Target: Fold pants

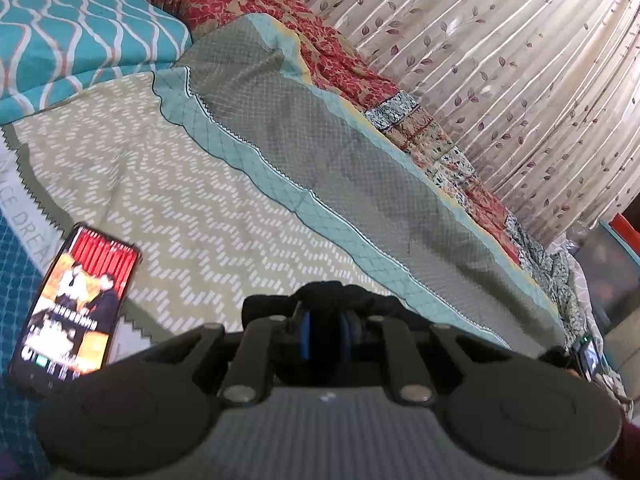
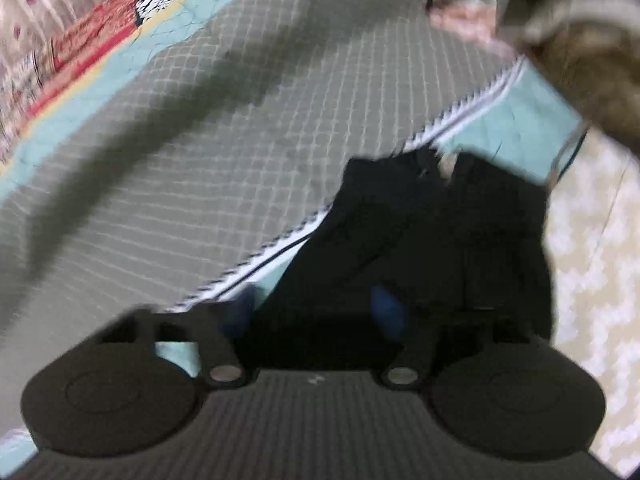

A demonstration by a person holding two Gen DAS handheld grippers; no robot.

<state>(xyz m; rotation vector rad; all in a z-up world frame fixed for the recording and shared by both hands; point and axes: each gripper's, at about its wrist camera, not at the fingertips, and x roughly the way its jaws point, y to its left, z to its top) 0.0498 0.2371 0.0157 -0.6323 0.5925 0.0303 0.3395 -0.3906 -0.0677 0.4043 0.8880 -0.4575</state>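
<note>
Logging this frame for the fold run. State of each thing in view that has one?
left tongs: shut on black pants fabric
right tongs: wide apart in the blurred frame, pants between the blue pads
black pants: bunched on the bedspread, not yet folded flat
phone: screen lit, lying on the bedspread
bedspread: spread, lightly wrinkled
curtain: drawn

On the bedsheet [image 1: 132, 184] under my left side, pale letters run along a grey band near the zigzag edge: I read "NCE DREA", cut off at both ends. The phone [image 1: 76, 308] beside it shows text, too blurred to read.
</note>
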